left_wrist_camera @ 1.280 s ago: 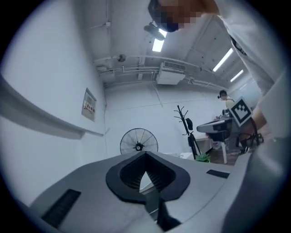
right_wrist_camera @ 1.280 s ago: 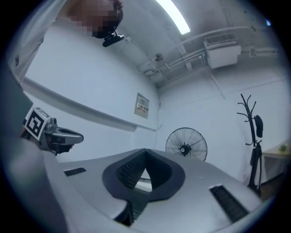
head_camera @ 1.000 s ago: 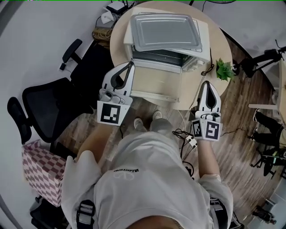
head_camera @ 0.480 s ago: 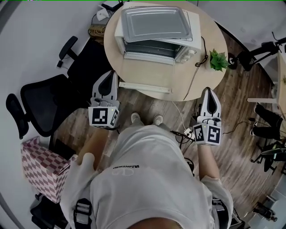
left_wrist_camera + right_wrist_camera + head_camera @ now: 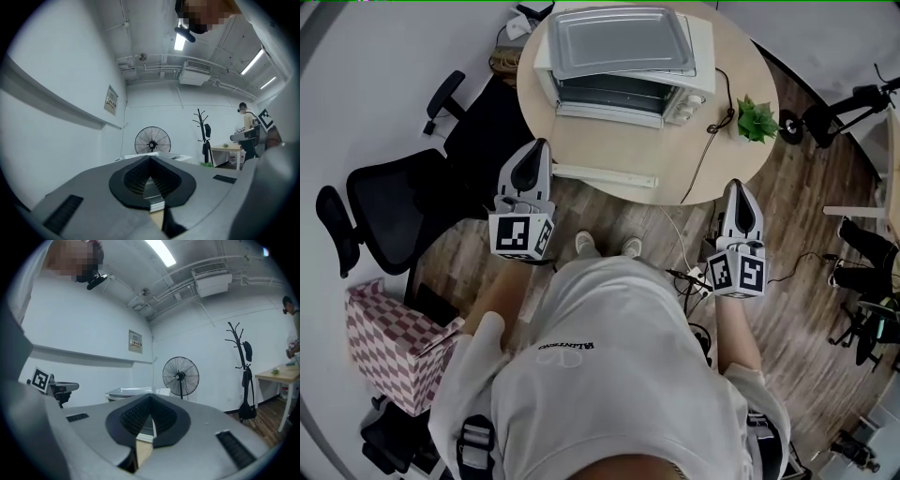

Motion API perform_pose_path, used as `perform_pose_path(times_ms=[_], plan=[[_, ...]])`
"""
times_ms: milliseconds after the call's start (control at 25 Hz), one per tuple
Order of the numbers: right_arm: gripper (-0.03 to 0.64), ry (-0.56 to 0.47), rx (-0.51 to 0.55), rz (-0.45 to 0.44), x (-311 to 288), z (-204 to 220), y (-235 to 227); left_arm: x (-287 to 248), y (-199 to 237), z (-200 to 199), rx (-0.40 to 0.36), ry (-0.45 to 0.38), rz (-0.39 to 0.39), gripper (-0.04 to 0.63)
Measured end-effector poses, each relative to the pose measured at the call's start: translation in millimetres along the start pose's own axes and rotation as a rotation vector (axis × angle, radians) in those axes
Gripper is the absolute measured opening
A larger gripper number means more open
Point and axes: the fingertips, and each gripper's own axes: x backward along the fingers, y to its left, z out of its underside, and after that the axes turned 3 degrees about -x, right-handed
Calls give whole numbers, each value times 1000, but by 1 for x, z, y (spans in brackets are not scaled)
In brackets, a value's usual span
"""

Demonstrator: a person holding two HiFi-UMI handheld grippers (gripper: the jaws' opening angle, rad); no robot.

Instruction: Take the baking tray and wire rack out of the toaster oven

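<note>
A white toaster oven (image 5: 623, 89) stands on the round wooden table (image 5: 731, 159), its dark front opening facing me. A silver baking tray (image 5: 623, 39) lies on top of the oven. A white bar (image 5: 605, 175), seemingly the edge of the lowered door, lies nearer the table's front. I cannot make out a wire rack. My left gripper (image 5: 534, 150) is shut and empty at the table's left front edge. Off the table's right front edge, over the floor, my right gripper (image 5: 736, 187) is also shut and empty. In the right gripper view the tray on the oven (image 5: 131, 391) shows beyond the closed jaws.
A small green plant (image 5: 757, 122) and a dark cable (image 5: 712, 141) are on the table's right side. A black office chair (image 5: 384, 220) and a checkered box (image 5: 384, 347) are at the left. A power strip (image 5: 689, 277) lies on the wooden floor. A standing fan (image 5: 152, 140) is beyond the table.
Both grippers have drawn back from the oven toward the person, the left off the tabletop to its edge. The table and oven now sit farther up in the head view.
</note>
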Motion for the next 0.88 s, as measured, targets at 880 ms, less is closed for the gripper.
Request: perform_pose_path(times_ms=[880], plan=[[0, -8, 1, -11, -5, -2, 3, 10, -1, -3, 64, -8, -44, 2]])
